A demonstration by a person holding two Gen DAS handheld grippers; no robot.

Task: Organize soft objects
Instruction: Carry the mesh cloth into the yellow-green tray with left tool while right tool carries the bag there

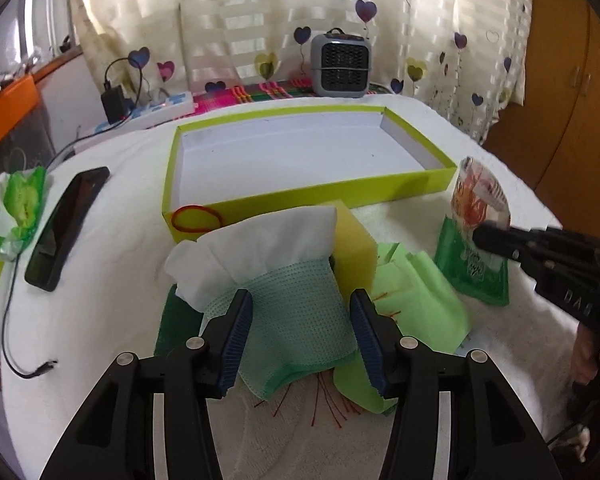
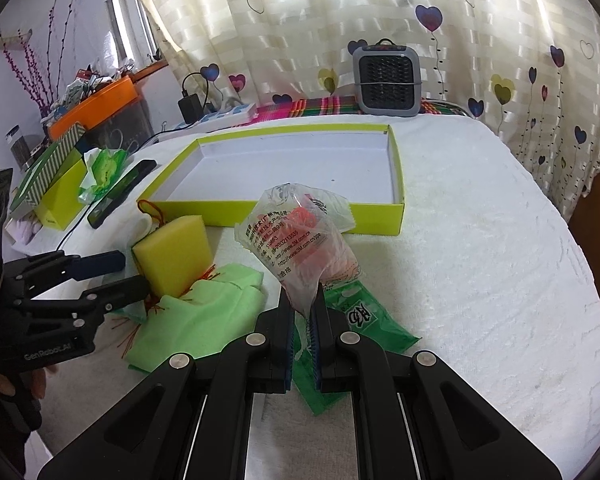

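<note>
My left gripper (image 1: pixel 302 316) has its jaws around a mint mesh cloth with a white cloth (image 1: pixel 284 280), which bunches up between the blue pads. It also shows in the right wrist view (image 2: pixel 130 274). My right gripper (image 2: pixel 303 312) is shut on a clear plastic bag with orange contents (image 2: pixel 300 236), held above a green packet (image 2: pixel 360 320). The bag also shows in the left wrist view (image 1: pixel 480 196). A yellow sponge (image 2: pixel 174 254) and a light green cloth (image 2: pixel 204 312) lie between the grippers. The shallow lime-green box (image 1: pixel 308 196) stands empty behind them.
A red loop of cord (image 1: pixel 196 218) leans on the box front. A black phone (image 1: pixel 66 224), a green tissue pack (image 1: pixel 22 204) and a cable (image 1: pixel 16 344) lie left. A grey fan heater (image 1: pixel 340 66) and power strip (image 1: pixel 156 110) stand at the back.
</note>
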